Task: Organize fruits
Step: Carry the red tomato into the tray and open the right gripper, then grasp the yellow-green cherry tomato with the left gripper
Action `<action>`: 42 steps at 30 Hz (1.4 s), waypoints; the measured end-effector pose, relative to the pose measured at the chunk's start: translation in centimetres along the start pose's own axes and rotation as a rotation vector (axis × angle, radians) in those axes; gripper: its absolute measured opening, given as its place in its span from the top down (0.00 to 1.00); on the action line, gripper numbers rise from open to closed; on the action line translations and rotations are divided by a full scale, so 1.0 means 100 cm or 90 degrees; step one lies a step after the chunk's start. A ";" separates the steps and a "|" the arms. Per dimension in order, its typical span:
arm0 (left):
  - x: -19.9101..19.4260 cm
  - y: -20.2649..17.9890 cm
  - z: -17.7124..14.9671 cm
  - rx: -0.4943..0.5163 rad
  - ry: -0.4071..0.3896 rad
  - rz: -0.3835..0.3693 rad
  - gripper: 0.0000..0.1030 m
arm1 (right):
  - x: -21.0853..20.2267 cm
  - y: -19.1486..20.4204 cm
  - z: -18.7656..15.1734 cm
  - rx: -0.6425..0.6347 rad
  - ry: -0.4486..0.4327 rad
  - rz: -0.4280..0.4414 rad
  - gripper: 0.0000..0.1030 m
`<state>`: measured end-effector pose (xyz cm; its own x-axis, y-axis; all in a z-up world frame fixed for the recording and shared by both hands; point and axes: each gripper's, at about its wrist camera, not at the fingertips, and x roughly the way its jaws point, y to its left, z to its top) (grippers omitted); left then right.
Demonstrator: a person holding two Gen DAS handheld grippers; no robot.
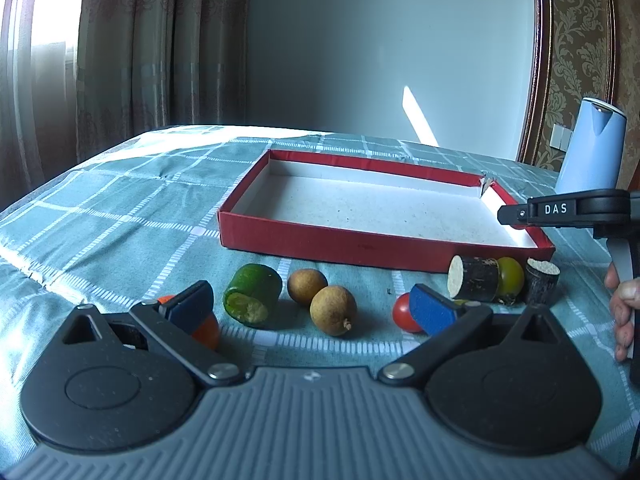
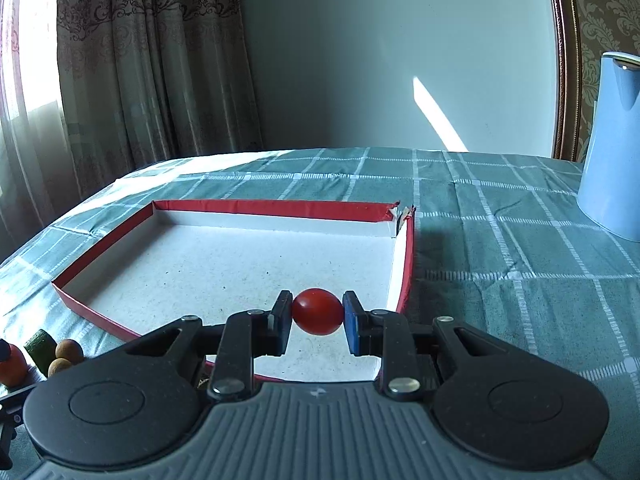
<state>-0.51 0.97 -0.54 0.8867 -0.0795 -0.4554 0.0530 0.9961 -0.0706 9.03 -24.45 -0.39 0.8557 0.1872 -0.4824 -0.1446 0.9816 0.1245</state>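
Observation:
My right gripper (image 2: 318, 316) is shut on a red cherry tomato (image 2: 318, 304), held above the near right part of the red box (image 2: 405, 264). In the left wrist view the right gripper (image 1: 506, 215) shows side-on over the box's (image 1: 360, 246) right edge. My left gripper (image 1: 310, 298) stands open, low over the cloth. Between and around its fingers lie a green cucumber piece (image 1: 253, 300), two longans (image 1: 307, 286) (image 1: 333, 310), a red tomato (image 1: 402, 312) and an orange tomato (image 1: 209, 330). Two dark cane pieces (image 1: 474, 283) (image 1: 542, 286) flank a yellow-green tomato (image 1: 511, 276) to the right.
A pale blue kettle (image 2: 612, 148) stands at the table's back right. The box floor is white and holds nothing. A checked green cloth (image 2: 500, 248) covers the table. Curtains hang at the left, a wall behind. A person's hand (image 1: 624, 308) grips the right tool's handle.

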 end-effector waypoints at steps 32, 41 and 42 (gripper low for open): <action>-0.029 -0.062 -0.014 0.137 -0.041 -0.148 0.25 | -0.069 -0.040 -0.042 0.140 -0.121 -0.037 0.44; -0.007 -0.070 -0.013 0.109 0.041 -0.159 0.68 | -0.070 -0.040 -0.044 0.139 -0.126 -0.025 0.33; -0.006 -0.069 -0.013 0.104 0.044 -0.157 0.67 | -0.071 -0.040 -0.044 0.140 -0.127 -0.023 0.33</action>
<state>-2.02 -5.88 -0.92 0.8049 -0.3161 -0.5022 0.3409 0.9390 -0.0448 1.37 -29.53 -1.28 0.9424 0.1206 -0.3120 -0.0204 0.9517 0.3062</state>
